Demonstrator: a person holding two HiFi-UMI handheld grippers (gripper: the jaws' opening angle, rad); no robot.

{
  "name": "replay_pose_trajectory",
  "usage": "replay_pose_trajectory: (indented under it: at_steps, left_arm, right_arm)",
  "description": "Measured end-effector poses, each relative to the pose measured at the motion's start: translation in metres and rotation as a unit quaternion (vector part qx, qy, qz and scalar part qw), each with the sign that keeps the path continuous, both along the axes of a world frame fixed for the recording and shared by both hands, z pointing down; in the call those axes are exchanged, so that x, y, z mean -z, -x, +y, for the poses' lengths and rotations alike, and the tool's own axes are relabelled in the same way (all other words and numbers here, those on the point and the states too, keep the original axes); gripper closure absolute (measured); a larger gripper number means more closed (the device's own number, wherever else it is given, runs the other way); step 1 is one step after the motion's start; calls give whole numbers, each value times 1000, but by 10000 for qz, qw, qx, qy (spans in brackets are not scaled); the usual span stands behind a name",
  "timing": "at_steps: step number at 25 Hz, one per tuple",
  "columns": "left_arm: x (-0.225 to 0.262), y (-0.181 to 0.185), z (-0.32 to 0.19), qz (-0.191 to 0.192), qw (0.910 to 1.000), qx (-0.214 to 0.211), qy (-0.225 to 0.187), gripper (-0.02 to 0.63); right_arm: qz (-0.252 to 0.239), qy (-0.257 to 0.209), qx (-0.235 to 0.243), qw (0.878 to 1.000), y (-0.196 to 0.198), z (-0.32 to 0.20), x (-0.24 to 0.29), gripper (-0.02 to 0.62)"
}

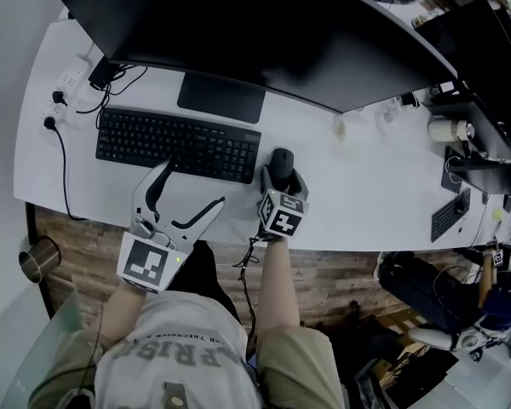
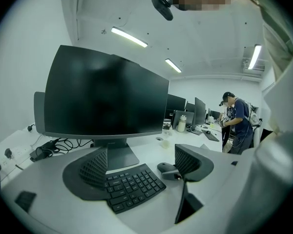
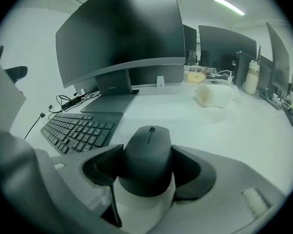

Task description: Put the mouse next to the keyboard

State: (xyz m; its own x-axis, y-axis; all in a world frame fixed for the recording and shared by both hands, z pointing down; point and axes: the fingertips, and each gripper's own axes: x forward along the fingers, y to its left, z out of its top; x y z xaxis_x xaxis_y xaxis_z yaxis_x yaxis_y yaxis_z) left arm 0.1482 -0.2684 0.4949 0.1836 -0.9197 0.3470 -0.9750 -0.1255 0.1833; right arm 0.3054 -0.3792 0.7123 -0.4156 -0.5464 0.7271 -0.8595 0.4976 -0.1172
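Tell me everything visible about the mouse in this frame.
The mouse is dark, matte and plastic-looking, with a smooth domed back and a scroll wheel in a slit at the front. No cable shows. The right gripper has its jaws closed on the mouse's two sides, and its front faces the monitor. It sits just right of the keyboard, over the white desk; contact with the desk is unclear.
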Motion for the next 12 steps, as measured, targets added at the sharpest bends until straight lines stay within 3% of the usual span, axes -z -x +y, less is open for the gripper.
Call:
replay_pose_trajectory:
  at_steps: [12]
  left_arm:
    - [-2,6,6,-77,9998,179,34,195]
  right_arm:
    - [282,85,144,9995,4,-4,-3,285]
